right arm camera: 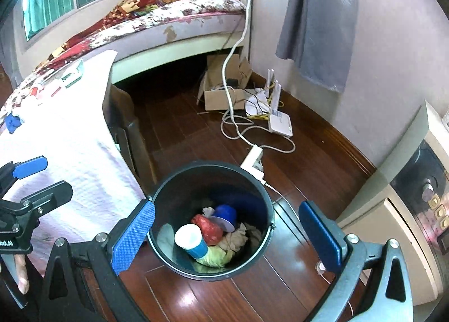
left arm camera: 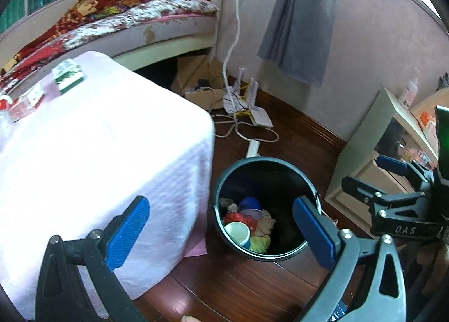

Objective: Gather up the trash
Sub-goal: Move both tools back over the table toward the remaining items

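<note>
A black trash bin [left arm camera: 269, 160] stands on the wooden floor beside the cloth-covered table [left arm camera: 98, 153]. Inside lie a white-and-blue paper cup [right arm camera: 190, 240], a red wrapper [right arm camera: 209, 228], a blue cup [right arm camera: 224, 215], crumpled tissue [right arm camera: 235, 237] and a green scrap [right arm camera: 214, 257]. My left gripper [left arm camera: 221, 229] hovers open over the table's corner and the bin, holding nothing. My right gripper [right arm camera: 228, 237] hangs open above the bin [right arm camera: 210, 166], also holding nothing. On the table remain a green-and-white box [left arm camera: 68, 75], a red-and-white box [left arm camera: 26, 103] and a blue item [right arm camera: 14, 122].
Past the bin, a power strip [right arm camera: 252, 159], white cables [right arm camera: 233, 125], a router [right arm camera: 279, 121] and an open cardboard box [right arm camera: 221, 94] lie on the floor. A bed [right arm camera: 182, 13] is behind the table. A pale cabinet [right arm camera: 393, 209] stands close on the right.
</note>
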The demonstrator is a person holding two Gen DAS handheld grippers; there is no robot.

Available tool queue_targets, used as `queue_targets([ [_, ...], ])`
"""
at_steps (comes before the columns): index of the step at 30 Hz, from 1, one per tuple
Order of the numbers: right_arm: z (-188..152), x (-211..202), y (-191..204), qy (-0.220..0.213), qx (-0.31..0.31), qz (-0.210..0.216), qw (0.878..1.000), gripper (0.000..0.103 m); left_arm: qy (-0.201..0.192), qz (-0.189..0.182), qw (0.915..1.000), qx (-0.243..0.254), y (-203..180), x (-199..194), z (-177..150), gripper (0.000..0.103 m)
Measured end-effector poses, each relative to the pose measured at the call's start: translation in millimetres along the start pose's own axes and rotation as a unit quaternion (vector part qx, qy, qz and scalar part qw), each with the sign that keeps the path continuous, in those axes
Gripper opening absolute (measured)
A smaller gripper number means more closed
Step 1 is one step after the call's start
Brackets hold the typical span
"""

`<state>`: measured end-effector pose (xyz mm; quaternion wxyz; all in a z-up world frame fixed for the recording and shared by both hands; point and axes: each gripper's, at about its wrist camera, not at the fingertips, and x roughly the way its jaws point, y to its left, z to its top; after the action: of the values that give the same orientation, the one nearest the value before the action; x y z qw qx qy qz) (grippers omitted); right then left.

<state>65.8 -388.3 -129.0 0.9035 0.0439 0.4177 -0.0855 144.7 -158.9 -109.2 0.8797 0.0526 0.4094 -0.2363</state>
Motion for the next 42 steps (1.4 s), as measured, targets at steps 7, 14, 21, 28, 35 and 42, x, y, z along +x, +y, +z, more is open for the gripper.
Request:
queue_targets([
  [7,7.2,-14.2,29.9,-0.02,-0.021,0.019,0.999,0.103,-0.017,0.023,0.9995,-0.016,20.4,-19.2,-3.6,0.102],
  [14,19.9,-20.8,61.1,-0.037,-0.037,0.043,0.998,0.103,-0.032,0.047,0.9979,-0.032,43.4,-37.8,-6.0,0.102],
  [21,30.9,-22.1,99.1,-0.046,-0.053,0.078,0.994,0.103,-0.055,0.089,0.9933,-0.049,79.5,-62.9,-7.8,0.102],
  [28,44.9,-17.9,148.1,-0.056,-0.083,0.109,0.989,0.103,-0.063,0.122,0.9873,-0.079,125.8,-80.7,-14.3,0.102],
  [35,74.0,-8.9,197.4,-0.081,-0.112,0.151,0.979,0.103,-0.072,0.17,0.9749,-0.125,186.5,-91.4,-13.8,0.102],
  [42,117.9,25.5,258.1,-0.05,-0.166,0.159,0.972,0.103,-0.085,0.198,0.9616,-0.17,254.2,-83.0,9.8,0.093],
])
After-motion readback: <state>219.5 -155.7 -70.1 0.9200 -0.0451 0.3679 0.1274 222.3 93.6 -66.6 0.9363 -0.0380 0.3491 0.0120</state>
